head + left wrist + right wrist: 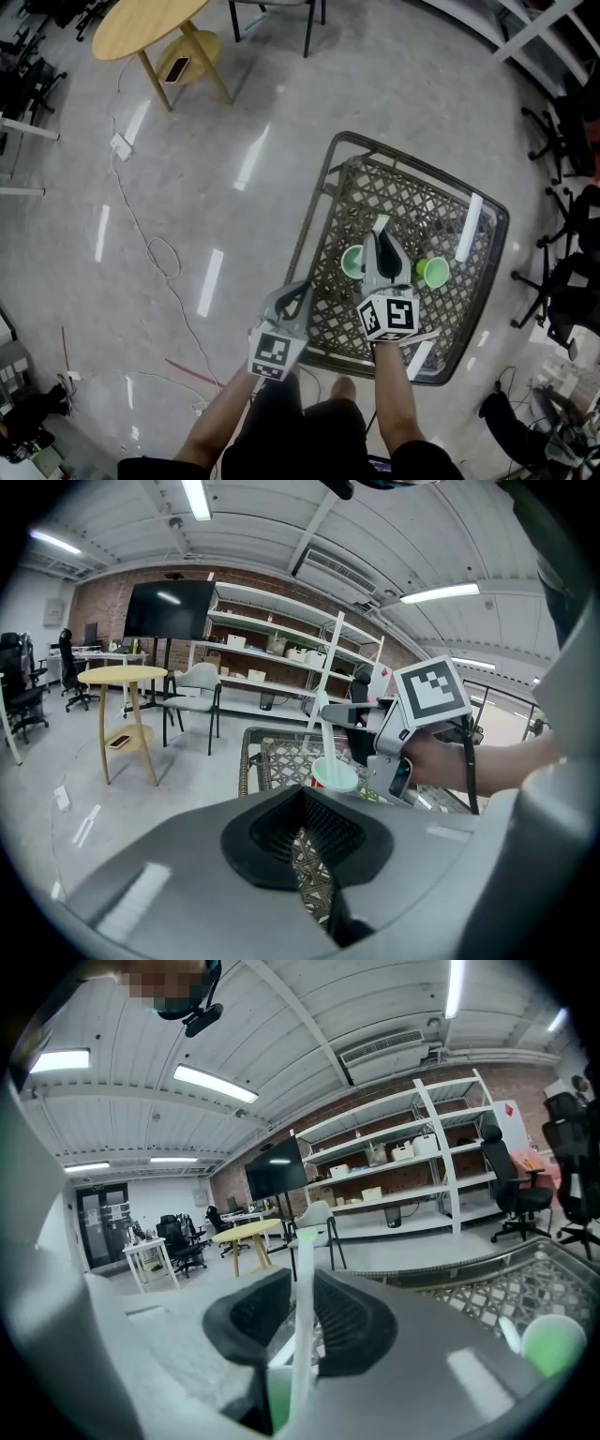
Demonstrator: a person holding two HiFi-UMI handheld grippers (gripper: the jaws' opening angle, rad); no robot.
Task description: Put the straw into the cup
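A light green cup stands on the lattice table; it also shows in the left gripper view. A white straw stands upright between the jaws of my right gripper, its lower end down in that cup. In the right gripper view thin gaps show between the straw and the pads, so the jaws are open. The straw rises out of the cup in the left gripper view. My left gripper is shut and empty, just off the table's near left edge.
A second, brighter green cup stands right of the first. Loose white straws lie at the table's right rim and near corner. A round yellow table and cables are on the floor to the left.
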